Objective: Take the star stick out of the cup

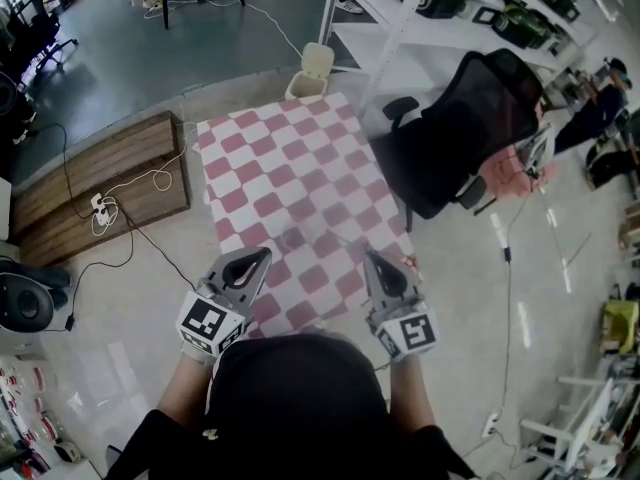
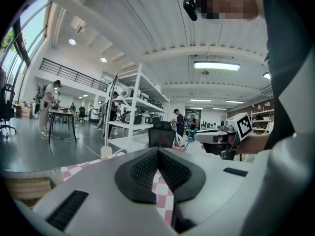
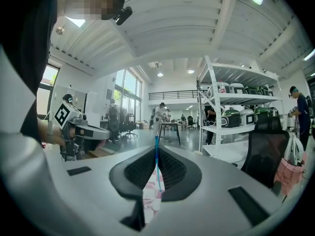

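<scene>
person in black, a grey gripper in each hand
black short sleeves [image 1: 160, 446]; left gripper [image 1: 264, 255] and right gripper [image 1: 370, 256] have pale grey wedge shells, black ribbed pads [image 2: 143, 171], and a white cube [image 1: 212, 323] with black square markers on each.

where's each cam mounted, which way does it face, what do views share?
Head view: on the person's head, facing steeply down at the checkered table; shows their head, arms, left gripper and right gripper.
Left gripper view: on the left gripper, facing along its shut, empty jaws toward the shelving; dark clothing at right.
Right gripper view: on the right gripper, facing along jaws shut on a thin blue stick; dark clothing at left.
Shared: all three show the black office chair.
</scene>
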`<state>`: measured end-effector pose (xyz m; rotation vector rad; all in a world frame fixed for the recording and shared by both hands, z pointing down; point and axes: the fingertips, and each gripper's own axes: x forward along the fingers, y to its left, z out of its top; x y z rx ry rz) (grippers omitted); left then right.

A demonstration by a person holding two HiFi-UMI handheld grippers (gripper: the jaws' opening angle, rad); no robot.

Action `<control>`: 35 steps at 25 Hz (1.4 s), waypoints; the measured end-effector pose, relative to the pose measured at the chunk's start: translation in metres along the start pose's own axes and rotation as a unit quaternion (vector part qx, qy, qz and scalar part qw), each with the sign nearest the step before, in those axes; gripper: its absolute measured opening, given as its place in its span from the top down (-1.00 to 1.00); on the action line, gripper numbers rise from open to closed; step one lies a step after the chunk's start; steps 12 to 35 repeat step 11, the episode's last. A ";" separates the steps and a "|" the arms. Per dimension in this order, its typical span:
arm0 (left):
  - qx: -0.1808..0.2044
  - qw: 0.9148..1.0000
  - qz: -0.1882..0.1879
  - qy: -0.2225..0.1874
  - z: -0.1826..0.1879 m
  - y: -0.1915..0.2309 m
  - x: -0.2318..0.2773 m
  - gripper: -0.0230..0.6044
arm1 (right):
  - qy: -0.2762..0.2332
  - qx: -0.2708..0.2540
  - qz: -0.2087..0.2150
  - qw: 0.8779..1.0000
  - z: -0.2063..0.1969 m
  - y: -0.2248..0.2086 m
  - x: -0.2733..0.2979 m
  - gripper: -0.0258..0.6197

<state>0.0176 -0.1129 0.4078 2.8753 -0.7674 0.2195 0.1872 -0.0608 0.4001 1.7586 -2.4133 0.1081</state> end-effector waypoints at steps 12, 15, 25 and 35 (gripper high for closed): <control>0.002 1.000 0.020 0.011 -0.010 0.008 0.000 0.80 | 0.003 -0.007 -0.002 1.000 -0.002 0.000 0.007 0.84; 0.002 1.000 0.020 0.011 -0.010 0.008 0.000 0.80 | 0.003 -0.007 -0.002 1.000 -0.002 0.000 0.007 0.84; 0.002 1.000 0.020 0.011 -0.010 0.008 0.000 0.80 | 0.003 -0.007 -0.002 1.000 -0.002 0.000 0.007 0.84; 0.002 1.000 0.020 0.011 -0.010 0.008 0.000 0.80 | 0.003 -0.007 -0.002 1.000 -0.002 0.000 0.007 0.84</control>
